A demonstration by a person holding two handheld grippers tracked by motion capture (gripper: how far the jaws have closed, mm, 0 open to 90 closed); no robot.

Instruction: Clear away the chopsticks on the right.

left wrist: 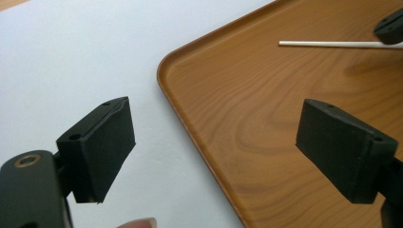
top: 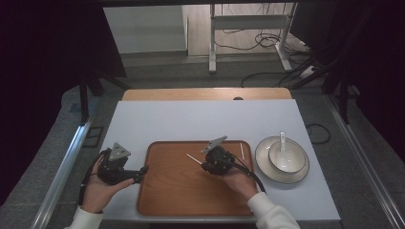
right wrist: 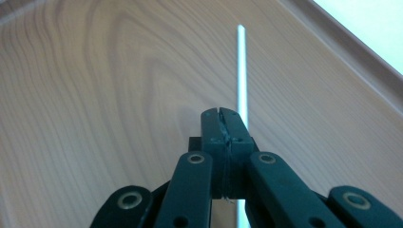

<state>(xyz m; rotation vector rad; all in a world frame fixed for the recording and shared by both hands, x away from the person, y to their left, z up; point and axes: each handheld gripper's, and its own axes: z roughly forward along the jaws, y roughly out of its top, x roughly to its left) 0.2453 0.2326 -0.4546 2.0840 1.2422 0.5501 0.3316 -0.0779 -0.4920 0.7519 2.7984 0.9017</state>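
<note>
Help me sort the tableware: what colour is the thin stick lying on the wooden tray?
White; the stick shows best in the right gripper view, against the brown wood-grain tray.

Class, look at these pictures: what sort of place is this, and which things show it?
Probably a lab or workshop test bench: a white table with a wooden tray, cables on the floor, and a metal stand behind.

In the right gripper view, the shut jaws cover the near stretch of the white stick [right wrist: 242, 71], so whether they pinch it cannot be told. In the left gripper view, the stick's far end runs behind the right hand-held gripper [left wrist: 390, 27] at the frame's edge. A second stick [top: 241, 150] in the high view is too small to identify.
</note>
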